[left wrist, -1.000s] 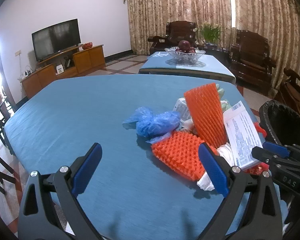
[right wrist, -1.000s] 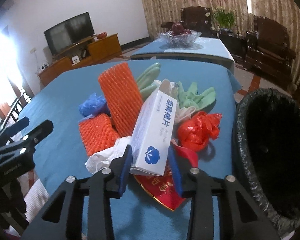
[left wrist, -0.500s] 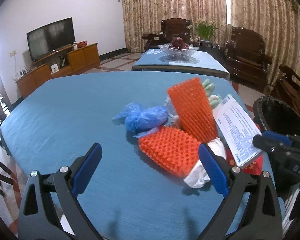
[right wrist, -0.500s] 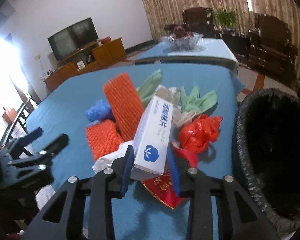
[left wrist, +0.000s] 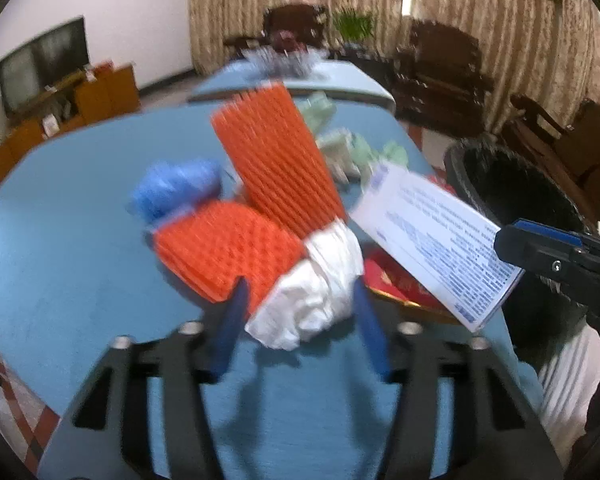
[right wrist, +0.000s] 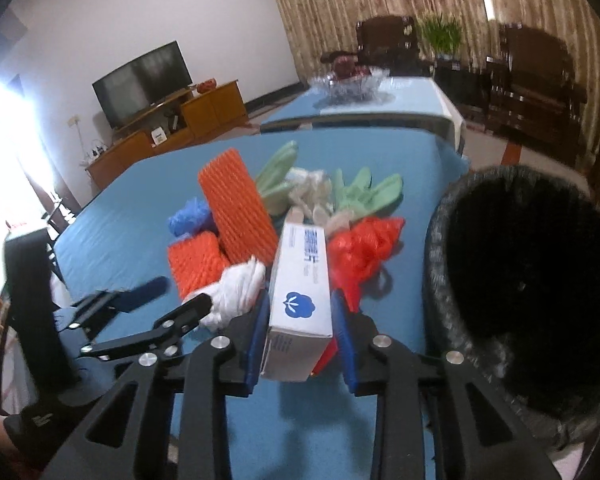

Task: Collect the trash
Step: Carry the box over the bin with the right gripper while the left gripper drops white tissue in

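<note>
A pile of trash lies on the blue table. My left gripper has its fingers on both sides of a white crumpled tissue and looks shut on it. My right gripper is shut on a white box with a blue logo, held above the table; the box also shows in the left wrist view. Two orange foam nets, a blue bag, green gloves and a red bag make up the pile.
A black-lined trash bin stands at the table's right edge, also seen in the left wrist view. A second table with a fruit bowl, dark wooden chairs and a TV cabinet stand beyond.
My left gripper has moved forward to the pile and narrowed from wide open around the white tissue. My right gripper has lifted the box slightly and holds it closer to the bin.
</note>
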